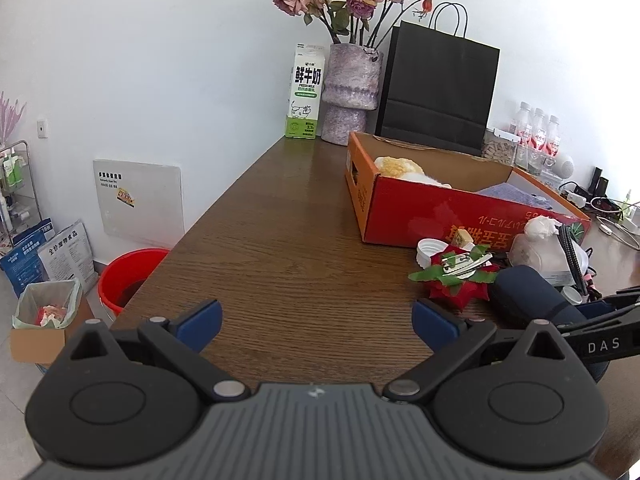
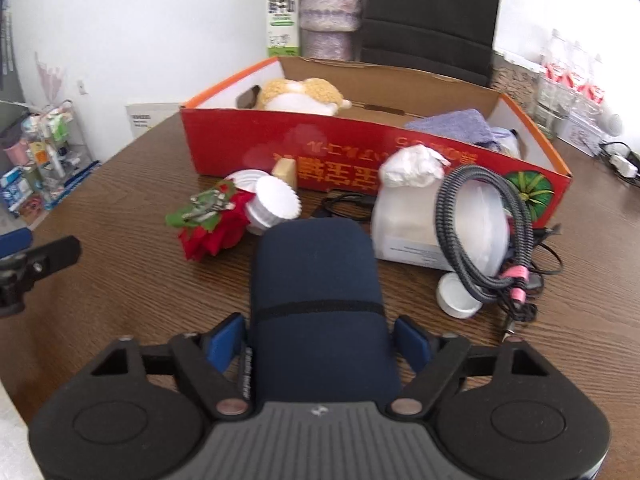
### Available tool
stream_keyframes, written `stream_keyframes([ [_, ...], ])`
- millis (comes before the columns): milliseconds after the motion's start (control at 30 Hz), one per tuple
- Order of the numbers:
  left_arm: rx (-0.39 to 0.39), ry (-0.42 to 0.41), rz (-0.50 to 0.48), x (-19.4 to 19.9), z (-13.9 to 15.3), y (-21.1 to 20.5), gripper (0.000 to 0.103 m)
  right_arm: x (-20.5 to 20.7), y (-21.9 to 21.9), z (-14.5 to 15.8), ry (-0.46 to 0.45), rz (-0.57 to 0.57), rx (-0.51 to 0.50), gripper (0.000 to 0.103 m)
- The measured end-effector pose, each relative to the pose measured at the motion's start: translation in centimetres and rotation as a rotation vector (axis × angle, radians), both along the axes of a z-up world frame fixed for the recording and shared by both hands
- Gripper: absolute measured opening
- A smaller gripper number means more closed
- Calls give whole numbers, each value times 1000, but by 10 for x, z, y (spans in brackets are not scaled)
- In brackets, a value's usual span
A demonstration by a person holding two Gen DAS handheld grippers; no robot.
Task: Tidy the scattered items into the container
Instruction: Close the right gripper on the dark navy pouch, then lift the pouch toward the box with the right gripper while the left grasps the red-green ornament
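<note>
Right gripper [image 2: 320,344] clenched on a navy fabric case [image 2: 318,280]; blue pads press both its sides, case pointing toward the red cardboard box [image 2: 320,148]. Left gripper [image 1: 316,326] released, jaws wide, nothing between them, over bare wooden table [image 1: 280,240] left of the box.

Box contents: tan-and-white plush toy [image 2: 300,96] at the far left end; purple towel [image 2: 452,124] toward the right end. Box sits open-topped, print on its near wall upside down.

Scatter on the table against the box's near wall:
- red artificial flower [image 2: 212,232] with green leaves, metal hair clips [image 2: 208,204] lying on top
- white ribbed bottle cap [image 2: 272,204] touching the flower, a second white lid behind it
- small tan block [image 2: 286,170] just before the box wall
- translucent plastic container [image 2: 416,220] with crumpled white tissue [image 2: 412,166] on top
- coiled braided cable [image 2: 480,232] with pink tie leaning on that container
- small white lid [image 2: 456,298] under the cable
- thin black cord between cap and container

Behind the box: milk carton [image 1: 303,92], purple vase [image 1: 350,92] of dried roses, black paper bag [image 1: 438,92]. Water bottles [image 1: 538,132] off to the box's right.
</note>
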State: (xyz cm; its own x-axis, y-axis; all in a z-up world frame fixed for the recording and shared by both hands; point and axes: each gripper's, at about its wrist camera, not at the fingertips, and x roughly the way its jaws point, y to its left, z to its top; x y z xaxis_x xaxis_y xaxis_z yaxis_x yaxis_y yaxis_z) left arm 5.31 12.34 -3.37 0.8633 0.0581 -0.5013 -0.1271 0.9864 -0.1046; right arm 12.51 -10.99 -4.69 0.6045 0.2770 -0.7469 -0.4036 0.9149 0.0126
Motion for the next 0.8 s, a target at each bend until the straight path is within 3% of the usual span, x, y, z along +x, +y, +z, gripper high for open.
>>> stream_keyframes([
  [100, 7, 2, -4, 1, 1, -3, 103, -1, -3, 4, -7, 25, 7, 62],
  [333, 18, 15, -16, 7, 5, -13, 103, -17, -17, 9, -61, 46, 54, 61],
  [567, 35, 7, -54, 15, 13, -33, 103, -31, -28, 24, -169, 60, 110, 61],
  [800, 37, 13, -81, 34, 14, -58, 103, -28, -59, 44, -291, -6, 162, 61],
])
